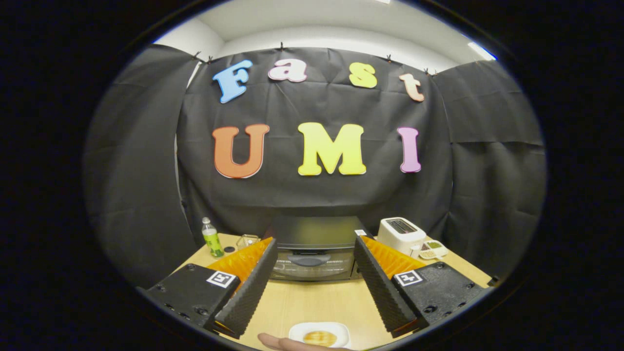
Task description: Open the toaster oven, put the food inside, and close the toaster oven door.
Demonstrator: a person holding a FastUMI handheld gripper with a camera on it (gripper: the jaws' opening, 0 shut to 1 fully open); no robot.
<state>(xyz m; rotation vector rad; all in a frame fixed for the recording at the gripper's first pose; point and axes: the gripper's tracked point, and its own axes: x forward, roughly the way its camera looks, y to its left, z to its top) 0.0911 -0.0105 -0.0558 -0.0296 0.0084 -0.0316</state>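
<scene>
The gripper (316, 243) stands wide open over the wooden table (312, 304), its two ribbed fingers (251, 285) spread far apart with nothing held between them and touching nothing. Each finger block carries a small square black-and-white marker tag (223, 279), a coded pattern and no readable writing. The toaster oven (314, 248) sits beyond the fingertips, framed in the gap between them, at the back of the table against the booth wall; its glass door is shut, the dark handle across the top of the door. No brand or lettering can be made out on it. In front of the toaster oven, on the near side of the table and below the fingers, lies a white plate (319, 334) with a round golden piece of food (319, 338) on it, and a fingertip (273, 341) of a person touches the plate's near edge. Left of the toaster oven stands a green-labelled bottle (212, 238), the label too small to read, with a clear glass (247, 241) between bottle and oven. Right of the toaster oven stands a white slot toaster (401, 235), and just beside that a small white dish (433, 249) of food.
</scene>
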